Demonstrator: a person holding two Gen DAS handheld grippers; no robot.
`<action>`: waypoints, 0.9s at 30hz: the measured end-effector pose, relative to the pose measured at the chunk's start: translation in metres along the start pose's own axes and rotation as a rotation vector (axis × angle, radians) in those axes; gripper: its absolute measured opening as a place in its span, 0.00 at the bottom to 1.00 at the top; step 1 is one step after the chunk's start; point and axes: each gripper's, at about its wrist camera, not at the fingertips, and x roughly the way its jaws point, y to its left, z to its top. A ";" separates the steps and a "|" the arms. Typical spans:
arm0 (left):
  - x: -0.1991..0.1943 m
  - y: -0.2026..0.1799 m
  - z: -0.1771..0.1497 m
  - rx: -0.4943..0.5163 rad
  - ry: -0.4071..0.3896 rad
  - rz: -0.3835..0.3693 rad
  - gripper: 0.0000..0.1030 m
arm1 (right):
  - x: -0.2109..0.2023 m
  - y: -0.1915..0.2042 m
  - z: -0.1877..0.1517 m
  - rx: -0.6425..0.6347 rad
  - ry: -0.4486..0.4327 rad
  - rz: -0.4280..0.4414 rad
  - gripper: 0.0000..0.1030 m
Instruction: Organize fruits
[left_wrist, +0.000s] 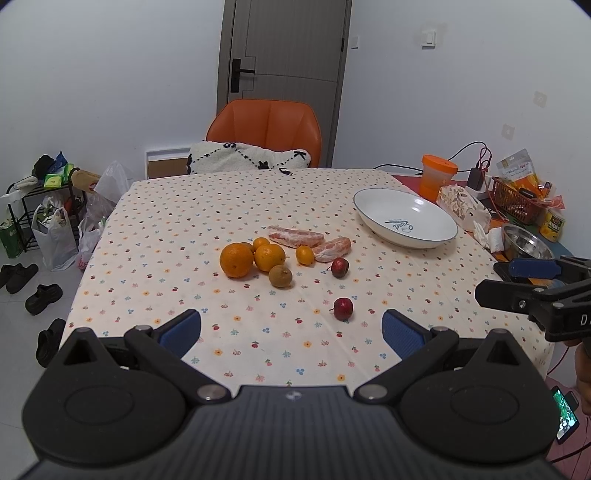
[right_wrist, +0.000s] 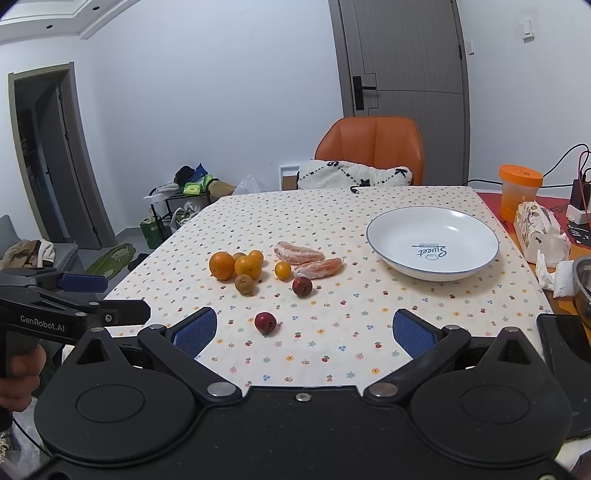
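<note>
Fruits sit loose on the flowered tablecloth (left_wrist: 229, 206), none in the white plate (left_wrist: 373, 216) yet, so I'd call this the very start: picking a first piece. Both tools hover at the near edge. The left gripper (left_wrist: 291, 330) has its blue pads spread wide with nothing between them, and the right gripper (right_wrist: 304, 330) is just as wide apart and just as empty.

Closest ahead of both is 1 small red fruit (right_wrist: 265, 322), right in front of the right tool, slightly toward its left finger. Beyond it lies a second red fruit (right_wrist: 302, 286), then a brown one (right_wrist: 243, 283), and further out to the left a cluster of oranges (right_wrist: 236, 264), with 1 tiny orange (right_wrist: 283, 270) apart. The plate lies ahead and off to the right of both tools.

2 peeled citrus segments (right_wrist: 306, 260) are the only long pieces: each lies flat, long axis running roughly left to right across the tool's line, the nearer one rising a little toward the right.

Next move, I reckon, is a short reach forward and down over that near red fruit, closing gently since it looks round and likely to roll.
</note>
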 end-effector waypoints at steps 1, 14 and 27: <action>0.000 0.000 0.000 0.000 0.000 0.000 1.00 | 0.000 0.000 0.000 0.000 0.000 0.001 1.00; -0.003 0.002 0.000 0.002 -0.006 -0.001 1.00 | -0.001 0.002 0.001 -0.005 -0.003 0.001 1.00; 0.009 0.016 0.010 -0.017 -0.020 0.003 1.00 | 0.017 0.003 0.005 0.004 0.019 0.024 1.00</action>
